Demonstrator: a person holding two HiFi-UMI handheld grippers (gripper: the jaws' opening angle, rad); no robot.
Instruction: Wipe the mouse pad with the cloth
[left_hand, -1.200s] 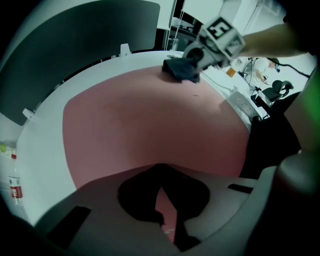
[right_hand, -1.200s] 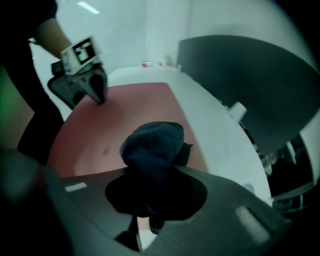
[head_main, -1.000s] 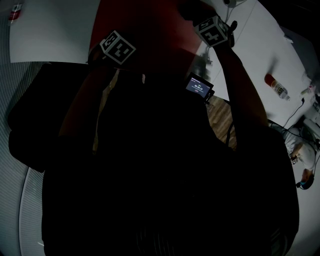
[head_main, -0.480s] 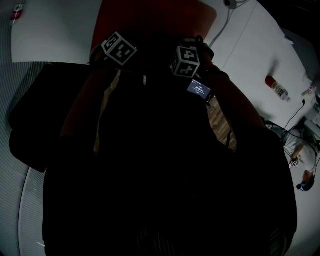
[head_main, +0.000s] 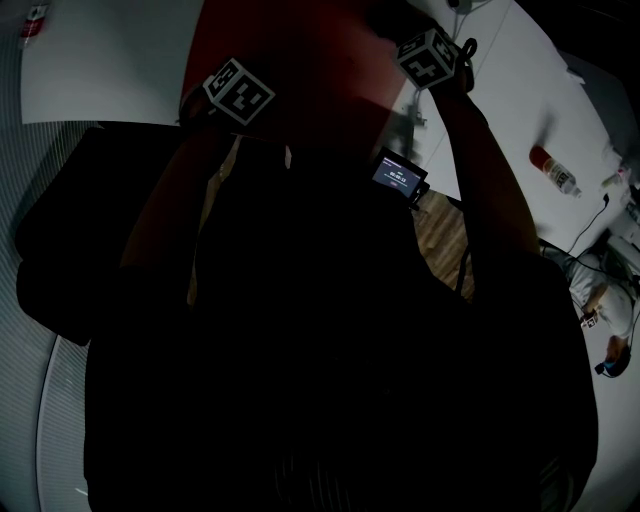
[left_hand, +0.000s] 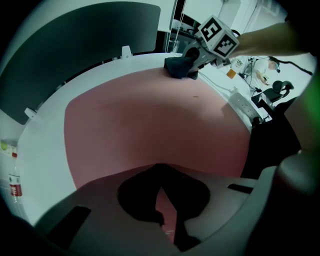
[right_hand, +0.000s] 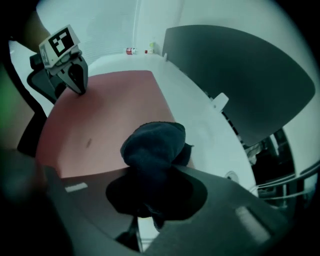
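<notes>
Both tongs are matte dark grey plastic with black fingers. The left gripper (right_hand: 80, 91) has a white cube (right_hand: 60, 43) with black square markers sitting behind its jaws, and the right gripper (left_hand: 191, 60) has the same. There's a small lit screen (head_main: 397, 177) behind the right one. The person's top looks dark.

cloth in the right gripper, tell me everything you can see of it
The cloth is dark blue, soft and fuzzy-looking, bunched into a rounded wad. The right gripper is shut on its near end, and the wad sticks out past the jaws. It rests on the red mouse pad, at the pad's edge next to the white desk.
</notes>
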